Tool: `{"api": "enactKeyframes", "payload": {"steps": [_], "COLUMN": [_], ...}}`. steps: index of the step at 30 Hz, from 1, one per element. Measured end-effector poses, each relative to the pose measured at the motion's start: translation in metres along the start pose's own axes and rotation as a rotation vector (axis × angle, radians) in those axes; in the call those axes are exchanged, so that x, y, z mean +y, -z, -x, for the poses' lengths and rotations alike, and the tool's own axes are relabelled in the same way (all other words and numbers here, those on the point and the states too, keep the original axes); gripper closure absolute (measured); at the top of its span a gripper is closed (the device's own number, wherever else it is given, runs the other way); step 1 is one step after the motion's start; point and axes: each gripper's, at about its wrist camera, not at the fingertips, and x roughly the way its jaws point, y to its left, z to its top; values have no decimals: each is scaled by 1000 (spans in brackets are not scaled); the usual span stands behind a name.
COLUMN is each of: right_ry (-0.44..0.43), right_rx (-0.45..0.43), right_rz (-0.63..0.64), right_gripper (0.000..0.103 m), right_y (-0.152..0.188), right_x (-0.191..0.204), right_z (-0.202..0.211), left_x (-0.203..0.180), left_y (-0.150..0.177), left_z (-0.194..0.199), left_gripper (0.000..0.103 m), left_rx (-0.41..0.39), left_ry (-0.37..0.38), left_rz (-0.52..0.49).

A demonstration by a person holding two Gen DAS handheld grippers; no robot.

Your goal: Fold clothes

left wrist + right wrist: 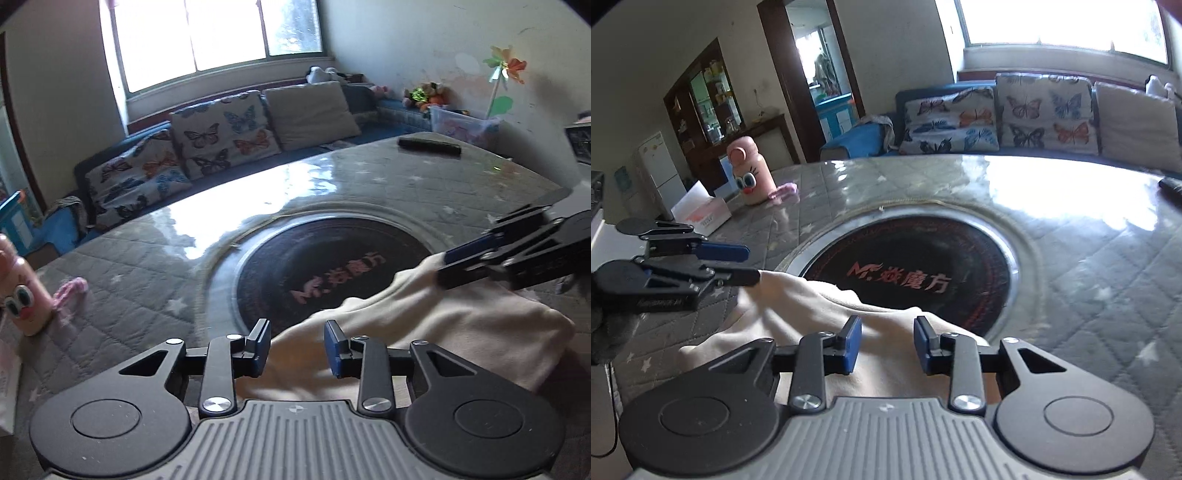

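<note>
A cream garment lies bunched on the near side of the table, partly over the black round cooktop. My left gripper is open just above the garment's near edge, with nothing between its pads. My right gripper is open too, over the cream garment. In the left wrist view the right gripper reaches in from the right, its fingers at the garment's top edge. In the right wrist view the left gripper comes in from the left, open, its lower finger touching the garment's left corner.
The table has a grey quilted cover under glossy plastic. A pink cartoon bottle and a tissue box stand at its left, a dark remote at the far side. A sofa with butterfly cushions lies beyond.
</note>
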Motion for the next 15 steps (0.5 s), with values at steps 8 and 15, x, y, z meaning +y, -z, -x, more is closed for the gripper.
{"api": "enactKeyframes", "payload": {"steps": [8,15], "right_ry": [54,71], "right_rx": [41,41], "right_rz": [34,42], "right_gripper": [72,72], "right_y": [5,5], "right_x": [10,12], "right_z": [-29,-32], "left_x": [-6,9], "left_y": [1,5], "left_z": [-42,-49], "left_gripper": [69,67], "left_rx": [49,59], "left_ry": [47,23], "left_rz": [35,77]}}
